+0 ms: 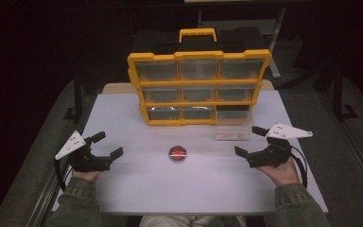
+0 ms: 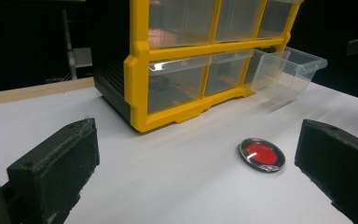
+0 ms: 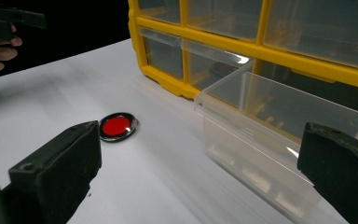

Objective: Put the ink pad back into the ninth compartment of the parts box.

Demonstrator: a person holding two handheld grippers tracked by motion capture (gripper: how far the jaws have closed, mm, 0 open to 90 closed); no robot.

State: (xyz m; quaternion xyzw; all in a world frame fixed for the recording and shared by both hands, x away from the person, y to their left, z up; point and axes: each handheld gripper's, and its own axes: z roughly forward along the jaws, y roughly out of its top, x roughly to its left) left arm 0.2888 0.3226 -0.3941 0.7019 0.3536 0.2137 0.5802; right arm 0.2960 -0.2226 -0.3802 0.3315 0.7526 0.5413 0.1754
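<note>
My left gripper (image 1: 108, 144) hovers with jaws spread wide, empty; my right gripper (image 1: 248, 141) does the same. Between them on the worktop (image 1: 137, 189) lies a red disc (image 1: 177, 153). Behind it stands the yellow organizer (image 1: 198, 85), its bottom-right drawer (image 1: 234, 124) pulled out.

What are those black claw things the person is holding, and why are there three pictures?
Each claw is a hand-held gripper, squeezed to pinch things. The person holds one in each hand: the left hand-held gripper and the right hand-held gripper. Both are open and hold nothing. One picture looks down from above; the other two come from small cameras riding on each claw. On the white table stands a yellow drawer cabinet. Its bottom right clear drawer is pulled out. In front lies a round red disc with a shiny rim.
</note>
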